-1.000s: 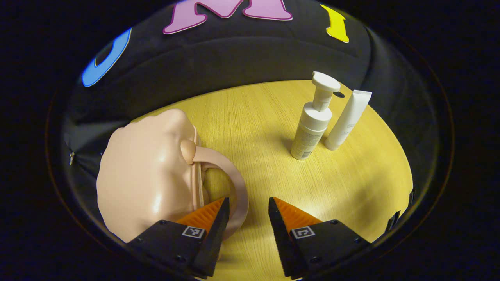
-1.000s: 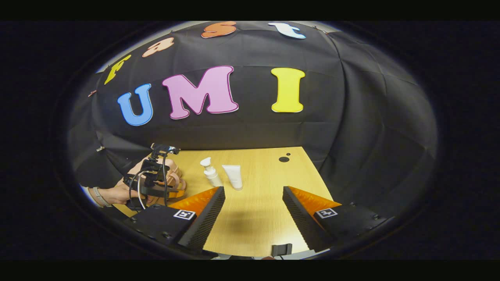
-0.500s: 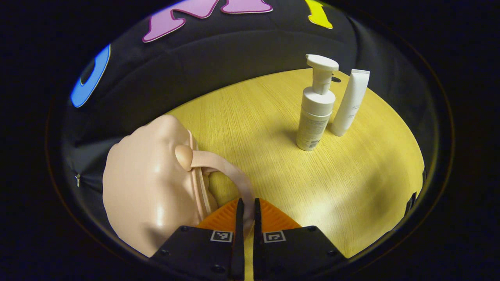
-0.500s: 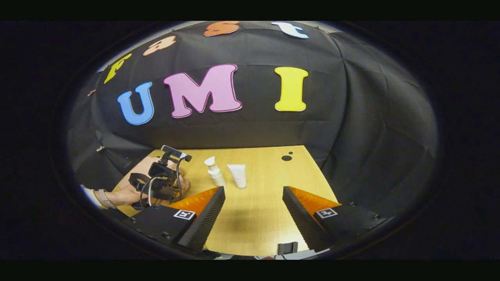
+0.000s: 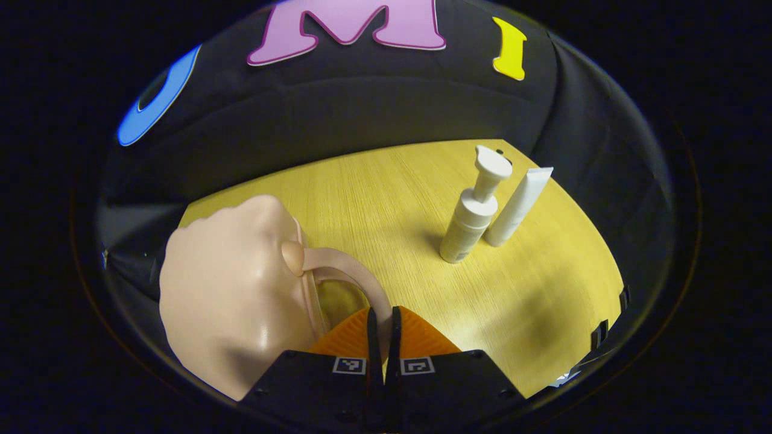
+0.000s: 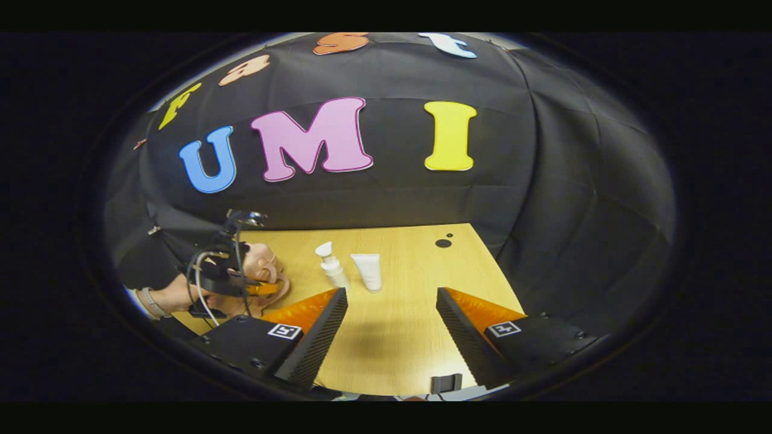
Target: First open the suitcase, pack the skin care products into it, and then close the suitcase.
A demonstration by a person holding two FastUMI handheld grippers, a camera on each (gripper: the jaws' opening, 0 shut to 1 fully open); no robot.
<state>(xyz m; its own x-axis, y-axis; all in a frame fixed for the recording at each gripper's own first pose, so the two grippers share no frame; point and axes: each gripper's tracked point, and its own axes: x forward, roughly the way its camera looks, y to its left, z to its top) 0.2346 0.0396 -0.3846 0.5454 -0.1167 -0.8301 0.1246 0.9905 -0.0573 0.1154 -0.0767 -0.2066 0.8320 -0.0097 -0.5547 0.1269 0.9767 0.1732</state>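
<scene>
Pinching the suitcase handle (image 5: pixel 356 278): your left gripper (image 5: pixel 381 319) has both fingers pressed together on the pink loop, with the suitcase (image 5: pixel 232 289) itself just left of the fingers, shell shut as far as I can tell. Your right gripper (image 6: pixel 391 313) hangs spread over bare table (image 6: pixel 392 343), holding nothing. Ahead and right of the left gripper, pump bottle (image 5: pixel 471 214) and tube (image 5: pixel 517 207) stand just beside each other, unpacked. Progress: opening barely begun; packing and closing all remain.

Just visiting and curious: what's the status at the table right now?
Left tool shut on suitcase handle; right tool open, holding nothing. Suitcase closed. Pump bottle and tube standing, unpacked. Nothing in the way.
</scene>
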